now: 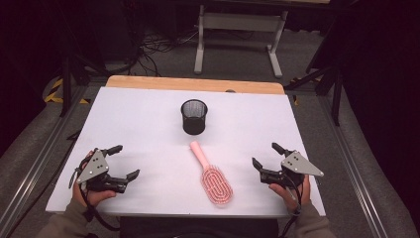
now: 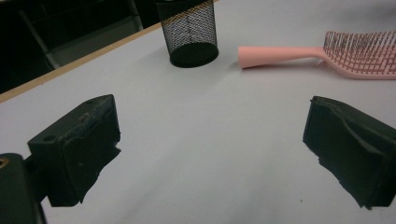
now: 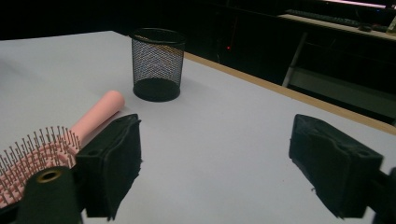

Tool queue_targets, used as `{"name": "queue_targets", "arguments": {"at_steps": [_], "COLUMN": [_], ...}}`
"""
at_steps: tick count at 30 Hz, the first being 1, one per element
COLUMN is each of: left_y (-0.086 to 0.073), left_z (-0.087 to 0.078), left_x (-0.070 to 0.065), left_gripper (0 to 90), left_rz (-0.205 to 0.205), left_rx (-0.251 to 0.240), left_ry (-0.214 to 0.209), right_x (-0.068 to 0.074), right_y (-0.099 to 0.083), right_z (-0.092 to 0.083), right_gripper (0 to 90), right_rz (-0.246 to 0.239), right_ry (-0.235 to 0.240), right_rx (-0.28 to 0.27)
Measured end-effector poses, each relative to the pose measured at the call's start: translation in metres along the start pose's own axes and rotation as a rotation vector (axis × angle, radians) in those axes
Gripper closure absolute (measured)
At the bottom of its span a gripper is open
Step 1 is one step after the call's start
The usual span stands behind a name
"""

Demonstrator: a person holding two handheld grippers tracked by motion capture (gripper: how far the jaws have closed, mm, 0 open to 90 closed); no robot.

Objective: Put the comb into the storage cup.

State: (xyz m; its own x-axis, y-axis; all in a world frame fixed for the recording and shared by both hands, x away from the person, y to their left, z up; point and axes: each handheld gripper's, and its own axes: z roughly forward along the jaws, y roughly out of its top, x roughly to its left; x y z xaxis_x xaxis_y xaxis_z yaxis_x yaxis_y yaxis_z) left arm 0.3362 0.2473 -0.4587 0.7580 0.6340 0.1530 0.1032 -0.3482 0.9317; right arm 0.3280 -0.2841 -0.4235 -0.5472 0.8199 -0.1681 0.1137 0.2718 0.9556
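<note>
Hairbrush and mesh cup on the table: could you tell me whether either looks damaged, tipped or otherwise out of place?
Nothing stands out. The pink hairbrush lies flat, bristles up, handle toward the black mesh cup, which stands upright and apart from it. The left gripper and right gripper rest open, holding nothing.

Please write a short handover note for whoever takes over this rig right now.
Left gripper: open, holding nothing, near the table's left edge.
Right gripper: open, holding nothing, near the right edge.
Pink hairbrush: flat on the white table between the grippers, bristles up, handle toward the black mesh cup.
Cup: upright, apart from the brush.
Done: nothing gripped yet.
Left: likely grasp the brush; probably it belongs in the cup.
</note>
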Motion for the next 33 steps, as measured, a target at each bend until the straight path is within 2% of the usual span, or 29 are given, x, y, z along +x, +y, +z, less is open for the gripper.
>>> {"name": "queue_targets", "arguments": {"at_steps": [7,19,26,33], "left_y": [0.0,0.0,0.0,0.0], "left_z": [0.001,0.002,0.002,0.003], "left_x": [0.0,-0.001,-0.001,-0.001], "left_gripper": [5.1,5.0,5.0,5.1], "left_rz": [0.005,0.008,0.011,0.011], "left_rx": [0.007,0.019,0.018,0.021], "left_ry": [-0.004,-0.013,-0.012,-0.02], "right_x": [0.004,0.009,0.011,0.013], "right_y": [0.004,0.009,0.011,0.016], "right_z": [0.005,0.004,0.003,0.005], "right_gripper": [31.7,65.9,75.9,89.2], "right_rz": [-0.017,-0.002,-0.023,-0.042], "right_ry": [0.034,0.096,0.118,0.167], "right_rx": [0.005,-0.006,-0.009,-0.007]}}
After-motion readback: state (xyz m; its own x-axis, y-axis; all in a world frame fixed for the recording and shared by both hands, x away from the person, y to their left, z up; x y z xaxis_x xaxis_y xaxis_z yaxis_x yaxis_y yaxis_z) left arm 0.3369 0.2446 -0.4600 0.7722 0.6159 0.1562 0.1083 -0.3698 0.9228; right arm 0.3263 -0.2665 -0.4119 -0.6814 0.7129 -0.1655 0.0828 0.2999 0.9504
